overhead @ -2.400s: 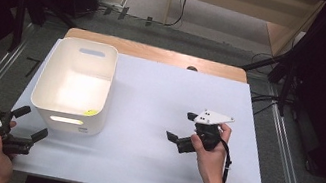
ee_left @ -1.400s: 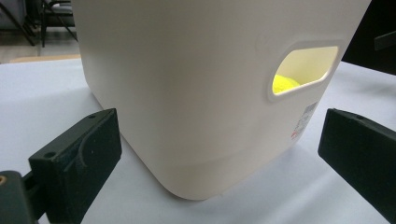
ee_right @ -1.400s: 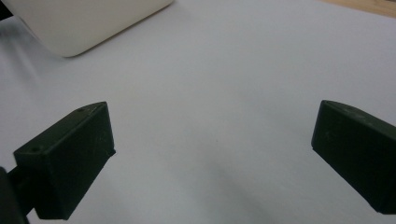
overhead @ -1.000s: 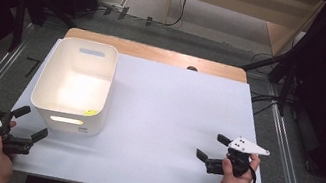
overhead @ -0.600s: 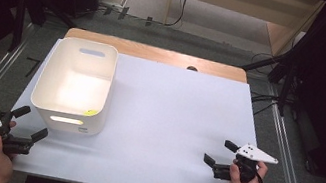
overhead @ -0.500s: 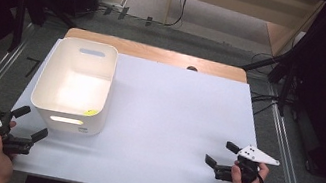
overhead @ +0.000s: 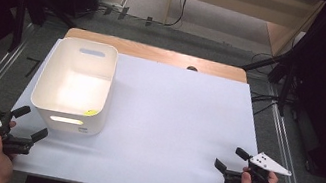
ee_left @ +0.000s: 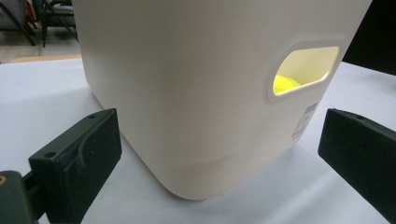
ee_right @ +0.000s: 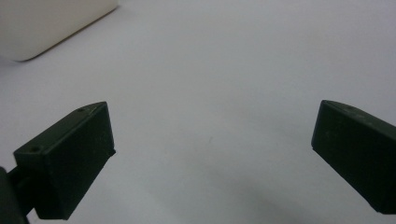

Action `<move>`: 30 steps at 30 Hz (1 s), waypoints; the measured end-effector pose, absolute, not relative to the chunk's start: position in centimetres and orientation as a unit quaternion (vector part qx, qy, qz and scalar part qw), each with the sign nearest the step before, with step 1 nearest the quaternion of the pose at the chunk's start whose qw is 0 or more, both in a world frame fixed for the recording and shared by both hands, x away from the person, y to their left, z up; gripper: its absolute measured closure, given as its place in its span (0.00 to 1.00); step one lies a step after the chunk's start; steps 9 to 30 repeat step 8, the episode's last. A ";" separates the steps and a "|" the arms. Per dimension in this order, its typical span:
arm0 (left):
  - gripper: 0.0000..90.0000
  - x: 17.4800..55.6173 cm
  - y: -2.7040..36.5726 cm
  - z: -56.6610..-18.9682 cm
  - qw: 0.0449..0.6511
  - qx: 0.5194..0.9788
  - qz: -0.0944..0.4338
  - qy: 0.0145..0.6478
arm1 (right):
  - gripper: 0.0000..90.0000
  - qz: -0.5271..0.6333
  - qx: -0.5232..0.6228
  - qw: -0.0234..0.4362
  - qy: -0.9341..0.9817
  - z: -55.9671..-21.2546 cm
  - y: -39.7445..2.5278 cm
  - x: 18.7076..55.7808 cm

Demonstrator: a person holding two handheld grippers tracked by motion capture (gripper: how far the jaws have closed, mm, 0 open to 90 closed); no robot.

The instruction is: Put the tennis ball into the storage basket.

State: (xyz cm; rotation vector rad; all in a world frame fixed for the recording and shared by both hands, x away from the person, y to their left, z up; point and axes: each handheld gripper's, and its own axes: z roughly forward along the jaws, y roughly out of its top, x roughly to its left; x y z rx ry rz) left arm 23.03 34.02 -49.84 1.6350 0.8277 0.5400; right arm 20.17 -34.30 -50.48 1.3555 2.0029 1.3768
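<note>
A white plastic bin (overhead: pixel 74 86) with handle cut-outs stands on the left of the white table top (overhead: pixel 171 118). Something yellow (overhead: pixel 91 113) lies inside it at the near right corner, and shows through the cut-out as a yellow object (ee_left: pixel 286 84) in the left gripper view. My left gripper (overhead: pixel 32 124) is open at the table's near left corner, just in front of the bin (ee_left: pixel 196 93), with nothing between its jaws. My right gripper (overhead: pixel 231 159) is open at the near right corner, over bare table (ee_right: pixel 210 93), holding nothing.
A wooden strip (overhead: pixel 157 54) runs along the table's far edge. Metal rails (overhead: pixel 286 159) flank both sides of the table. Dark stands and cables (overhead: pixel 277 66) are on the floor beyond. The bin's corner (ee_right: pixel 42 23) shows far off in the right gripper view.
My right gripper has drawn back from the middle right of the table to its near right corner, staying open. The left gripper and the bin have not moved.
</note>
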 end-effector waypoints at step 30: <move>0.00 23.0 34.0 -49.8 0.578 0.699 0.231 0.354 | 0.00 0.491 0.489 0.182 0.698 -50.8 -35.0 19.6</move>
